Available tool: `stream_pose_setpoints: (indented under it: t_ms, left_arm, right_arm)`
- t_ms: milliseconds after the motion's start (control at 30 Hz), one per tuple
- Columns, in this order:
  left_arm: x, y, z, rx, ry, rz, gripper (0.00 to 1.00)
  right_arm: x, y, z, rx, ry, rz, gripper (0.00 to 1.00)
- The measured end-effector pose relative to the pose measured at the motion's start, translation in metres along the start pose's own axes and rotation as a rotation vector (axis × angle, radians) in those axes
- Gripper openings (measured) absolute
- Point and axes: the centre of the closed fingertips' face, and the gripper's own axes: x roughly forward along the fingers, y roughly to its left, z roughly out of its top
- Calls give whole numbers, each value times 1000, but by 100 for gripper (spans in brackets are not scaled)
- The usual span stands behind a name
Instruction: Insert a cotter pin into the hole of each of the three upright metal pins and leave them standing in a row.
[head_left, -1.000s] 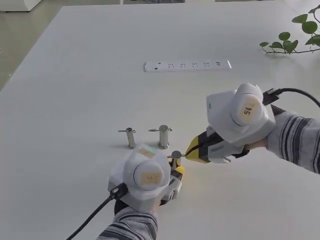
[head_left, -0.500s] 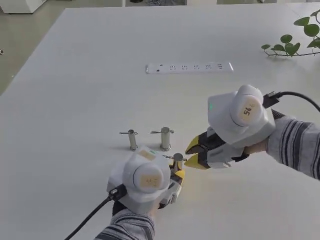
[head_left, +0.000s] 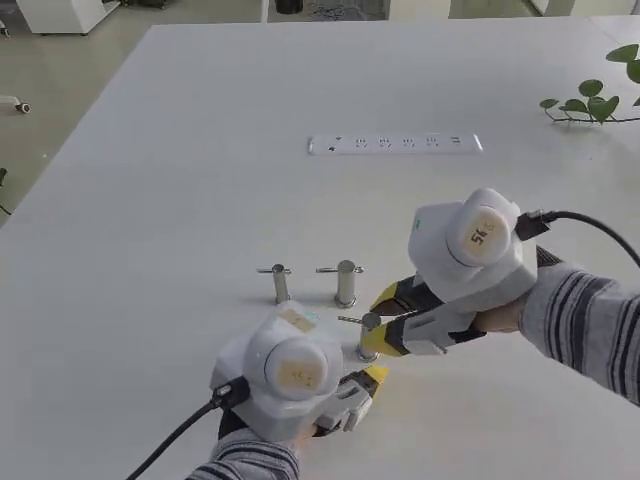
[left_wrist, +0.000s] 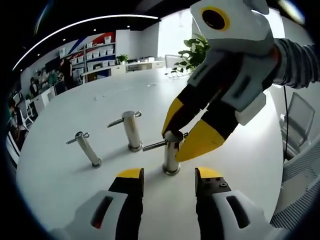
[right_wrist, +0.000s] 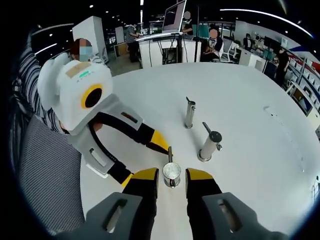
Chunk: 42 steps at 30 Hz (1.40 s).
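We carry two grippers in rounded white housings, the left gripper (head_left: 368, 376) and the right gripper (head_left: 385, 321), each with black jaws that end in yellow tips and a domed back bearing a pale yellow label (head_left: 484, 232). The dark digits on the right one's label are too blurred for us to read. A black cable (head_left: 590, 214) leaves the rear of each housing, and our sleeves (head_left: 585, 320) are grey with thin dark stripes.
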Motion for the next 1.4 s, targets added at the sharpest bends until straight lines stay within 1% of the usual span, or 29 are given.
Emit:
stream_pose_setpoints:
  t_ms: [33, 100, 133, 267, 367, 500, 633, 700, 733, 767, 800, 867, 967, 1000, 1033, 1167, 1233, 1300, 1333, 1400]
  left_arm:
    - [-1, 1, 0, 0, 0, 1, 39]
    - [-6, 3, 0, 4, -3, 1, 40]
    - [-8, 4, 0, 5, -2, 3, 40]
    - [-14, 9, 0, 0, -3, 9, 40]
    - [-19, 11, 1, -10, -10, 14, 40]
    - [-25, 12, 5, -12, -24, 11, 40]
    - [-30, 12, 7, -15, -32, 4, 41]
    - [-33, 12, 8, -8, -38, 0, 41]
    - [-36, 13, 8, -2, -42, -1, 41]
    - [-37, 13, 8, 1, -42, -1, 41]
    - [-39, 13, 8, 7, -43, -3, 41]
    - [-40, 15, 8, 10, -40, -1, 41]
    - [-44, 17, 8, 9, -44, 3, 42]
    - [-45, 17, 8, 11, -47, 3, 42]
    - [-47, 17, 9, 14, -49, 4, 43]
    - [-52, 17, 12, 46, -67, -10, 49]
    - [-55, 19, 11, 46, -70, -12, 52]
    - [-58, 20, 12, 46, -80, -16, 54]
    - [-59, 21, 12, 46, -84, -16, 56]
    - [-61, 22, 13, 45, -88, -18, 58]
  right_arm:
    - [1, 0, 0, 12, 1, -7, 17]
    - [2, -2, 1, 57, -8, -40, 17]
    - [3, -1, 1, 69, -12, -47, 18]
    - [6, -1, -2, 71, 3, -69, 16]
    - [7, 0, -1, 103, -6, -70, 13]
    - [7, -2, -1, 94, -1, -88, 9]
    - [7, -2, -1, 78, -9, -74, 9]
    - [7, -1, -1, 26, -9, -58, 9]
    - [7, -1, 0, 18, -12, -59, 9]
    - [8, 0, 0, -7, -18, -49, 9]
    - [8, 2, 1, -41, -24, -26, 9]
    - [7, 0, 0, -24, -21, -21, 8]
    - [8, -1, 0, -26, -19, -10, 8]
    - [7, 0, 0, -49, -15, 3, 8]
    - [6, -1, 0, -43, -16, 1, 8]
    - [0, -8, 2, -16, -43, 22, 8]
    - [-4, -13, 4, -16, -46, 23, 8]
    - [-7, -17, 5, -44, -43, 22, 8]
    - [-7, -23, 3, -48, -42, 22, 8]
    - [-9, -27, 3, -69, -37, 28, 8]
